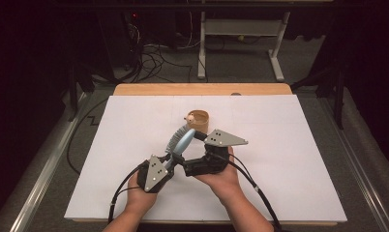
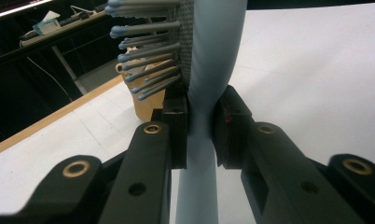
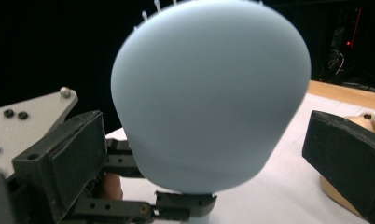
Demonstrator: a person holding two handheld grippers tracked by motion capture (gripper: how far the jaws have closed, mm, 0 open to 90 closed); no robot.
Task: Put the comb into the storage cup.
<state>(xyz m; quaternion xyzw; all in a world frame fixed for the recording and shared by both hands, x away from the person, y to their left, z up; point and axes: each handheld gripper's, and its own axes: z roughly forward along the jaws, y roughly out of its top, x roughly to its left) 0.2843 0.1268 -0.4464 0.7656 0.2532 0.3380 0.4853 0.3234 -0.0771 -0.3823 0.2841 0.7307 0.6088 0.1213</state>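
Left tongs (image 1: 169, 163): clamped on brush (image 1: 182, 141) handle | brush: head up-forward, toward cup (image 1: 198, 120) | right tongs (image 1: 200, 137): wide open, straddling head

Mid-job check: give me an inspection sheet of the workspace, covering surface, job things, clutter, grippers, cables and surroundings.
Surface: white sheet over a wooden table, flat.
Job things: light blue hairbrush held above the sheet, bristles facing left in the high view; tan wooden cup standing behind it with a small figure at its rim.
Clutter: nothing seen.
Grippers: left gripper has its jaws shut on the brush handle; right gripper has its jaws open on either side of the brush head, not touching it.
Cables: a black cable trails from each gripper towards the near edge; another runs along the table's left side.
Surroundings: dark room, white desk frame and tangled floor cables behind.
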